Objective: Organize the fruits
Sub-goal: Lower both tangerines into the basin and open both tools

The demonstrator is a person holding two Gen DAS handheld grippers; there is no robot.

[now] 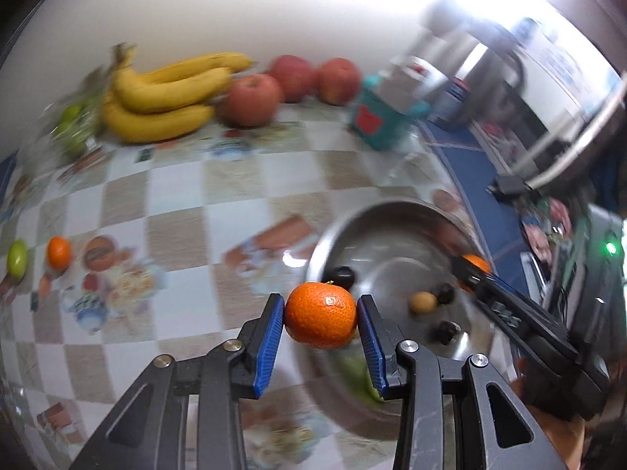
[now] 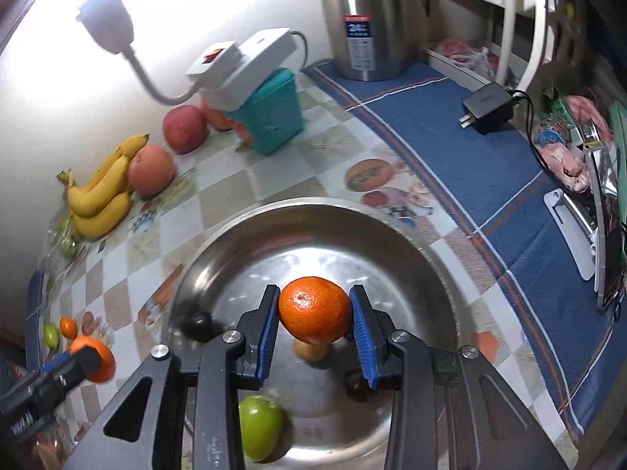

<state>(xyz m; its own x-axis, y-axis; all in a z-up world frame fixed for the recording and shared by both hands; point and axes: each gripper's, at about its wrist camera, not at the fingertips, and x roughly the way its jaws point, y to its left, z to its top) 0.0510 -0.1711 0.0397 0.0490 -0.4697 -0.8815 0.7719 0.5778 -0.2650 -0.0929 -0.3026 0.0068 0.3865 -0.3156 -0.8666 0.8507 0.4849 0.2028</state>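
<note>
My left gripper (image 1: 320, 321) is shut on a mandarin (image 1: 320, 319) and hangs at the left rim of a steel bowl (image 1: 388, 215). My right gripper (image 2: 314, 315) is shut on another mandarin (image 2: 314, 309) above the middle of the same bowl (image 2: 313, 205). Inside the bowl lie a green fruit (image 2: 260, 427), a tan fruit (image 1: 423, 302) and dark round fruits (image 1: 343, 276). The right gripper (image 1: 476, 268) shows at the bowl's far side in the left wrist view. The left gripper (image 2: 92, 358) with its mandarin shows at the lower left of the right wrist view.
Bananas (image 1: 164, 96), red apples (image 1: 252, 100) and bagged green fruit (image 1: 72, 125) line the wall. A small mandarin (image 1: 58, 252) and a green fruit (image 1: 17, 258) lie at the table's left. A teal box (image 2: 274, 113), a white lamp (image 2: 113, 27), a steel flask (image 2: 368, 19) and a charger (image 2: 488, 107) stand behind.
</note>
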